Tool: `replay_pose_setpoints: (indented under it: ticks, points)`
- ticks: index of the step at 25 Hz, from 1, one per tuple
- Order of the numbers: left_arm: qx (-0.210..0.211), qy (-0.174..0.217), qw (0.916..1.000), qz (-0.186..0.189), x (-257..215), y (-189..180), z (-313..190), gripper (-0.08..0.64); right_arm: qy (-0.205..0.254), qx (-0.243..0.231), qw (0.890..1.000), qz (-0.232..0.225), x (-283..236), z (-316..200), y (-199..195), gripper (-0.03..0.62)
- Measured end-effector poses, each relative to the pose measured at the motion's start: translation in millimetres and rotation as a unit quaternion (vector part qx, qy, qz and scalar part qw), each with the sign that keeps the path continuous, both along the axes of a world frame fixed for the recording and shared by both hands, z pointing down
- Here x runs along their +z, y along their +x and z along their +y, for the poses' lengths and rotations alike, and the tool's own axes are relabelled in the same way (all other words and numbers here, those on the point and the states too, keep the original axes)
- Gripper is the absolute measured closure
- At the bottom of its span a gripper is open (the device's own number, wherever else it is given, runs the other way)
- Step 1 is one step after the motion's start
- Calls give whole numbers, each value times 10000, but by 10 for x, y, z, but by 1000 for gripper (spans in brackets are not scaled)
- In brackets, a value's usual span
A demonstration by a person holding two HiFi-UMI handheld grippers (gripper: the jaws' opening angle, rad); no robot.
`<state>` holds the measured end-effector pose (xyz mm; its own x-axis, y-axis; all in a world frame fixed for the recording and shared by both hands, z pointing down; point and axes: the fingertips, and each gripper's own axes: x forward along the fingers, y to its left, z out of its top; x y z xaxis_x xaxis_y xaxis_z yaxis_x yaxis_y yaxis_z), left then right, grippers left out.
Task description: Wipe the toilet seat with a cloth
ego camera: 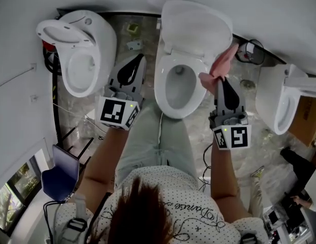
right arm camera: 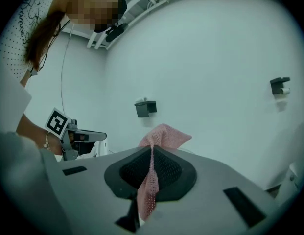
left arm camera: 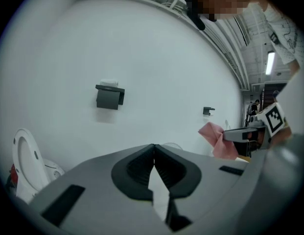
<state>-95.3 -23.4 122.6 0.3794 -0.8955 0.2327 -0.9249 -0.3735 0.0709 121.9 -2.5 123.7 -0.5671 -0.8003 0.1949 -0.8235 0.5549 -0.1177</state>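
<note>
A person stands over a white toilet with its lid [ego camera: 196,27] raised. The right gripper [ego camera: 222,80] has its jaws clamped on a pink cloth [ego camera: 219,67], which bunches out past the tips and hangs over the right side of the toilet seat [ego camera: 161,85], near the lid; whether it touches the seat cannot be told. The left gripper [ego camera: 140,57] is level with the seat's left side, its jaws closed together with nothing between them. Another toilet [ego camera: 81,50] stands further left.
</note>
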Motion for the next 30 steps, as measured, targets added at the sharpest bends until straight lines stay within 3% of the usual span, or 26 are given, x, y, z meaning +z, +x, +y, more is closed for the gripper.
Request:
replay_pose_setpoints:
  ticks: [13, 21, 30]
  points:
    - [-129, -483, 9986, 200, 1305, -299, -263, 555, -823, -361, 9954, 334, 1700, -195, -575, 568]
    - [-110, -625, 9974, 335, 2164, -329, -441, 555, -1015, -543, 9916, 596, 2806, -437, -742, 568]
    - [-114, -845, 9955, 421, 2762, -342, -424, 555, -1523, -890, 9788, 1040, 3849, -521, -1018, 568]
